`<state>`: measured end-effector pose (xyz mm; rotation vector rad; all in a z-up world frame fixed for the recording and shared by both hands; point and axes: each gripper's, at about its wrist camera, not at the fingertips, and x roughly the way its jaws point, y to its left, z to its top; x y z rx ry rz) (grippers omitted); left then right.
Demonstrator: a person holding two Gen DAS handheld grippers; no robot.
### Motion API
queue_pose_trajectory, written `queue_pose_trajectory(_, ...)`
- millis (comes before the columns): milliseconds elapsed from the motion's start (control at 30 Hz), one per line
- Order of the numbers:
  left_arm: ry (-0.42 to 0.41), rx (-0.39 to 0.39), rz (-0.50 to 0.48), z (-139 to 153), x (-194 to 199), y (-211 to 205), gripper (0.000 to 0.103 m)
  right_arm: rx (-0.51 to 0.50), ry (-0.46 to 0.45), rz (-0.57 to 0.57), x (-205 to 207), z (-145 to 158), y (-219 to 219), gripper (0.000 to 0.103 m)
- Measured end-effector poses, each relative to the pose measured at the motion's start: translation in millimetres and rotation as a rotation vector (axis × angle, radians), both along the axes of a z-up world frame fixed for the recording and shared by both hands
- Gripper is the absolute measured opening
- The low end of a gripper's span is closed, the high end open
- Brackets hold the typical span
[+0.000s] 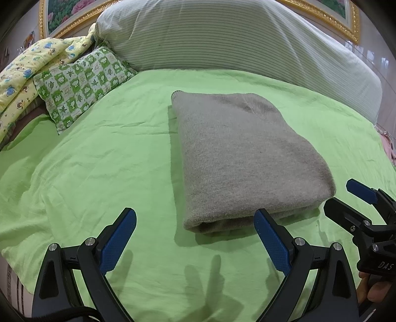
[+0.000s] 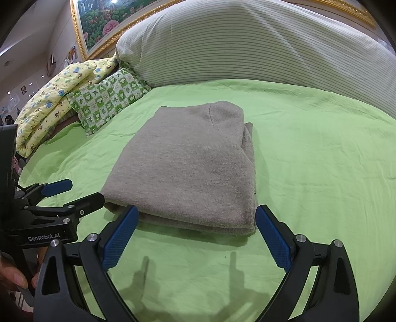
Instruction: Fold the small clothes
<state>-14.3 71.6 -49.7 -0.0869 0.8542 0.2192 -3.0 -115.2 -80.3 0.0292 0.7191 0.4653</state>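
A grey knitted garment point(image 1: 245, 158) lies folded into a thick rectangle on the green bedsheet point(image 1: 99, 173); it also shows in the right wrist view point(image 2: 188, 168). My left gripper point(image 1: 195, 220) is open and empty, just short of the garment's near edge. My right gripper point(image 2: 196, 218) is open and empty, its fingers either side of the garment's near edge without holding it. The right gripper shows at the right edge of the left wrist view point(image 1: 346, 198), and the left gripper at the left edge of the right wrist view point(image 2: 74, 193).
A large striped pillow point(image 1: 222, 37) lies across the back of the bed. A green checked small pillow point(image 1: 81, 84) and a yellow printed quilt point(image 1: 29, 69) sit at the back left. A gold-framed picture point(image 2: 99, 22) hangs behind.
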Motion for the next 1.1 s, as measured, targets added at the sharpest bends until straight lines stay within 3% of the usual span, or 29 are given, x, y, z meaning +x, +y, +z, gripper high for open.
queue_pose_trajectory(1100, -0.012, 0.018, -0.028, 8.2, 4.7, 0.6, 0.094, 0.021, 0.012, -0.019, 14.8, 3.9, -8.1, 0.095)
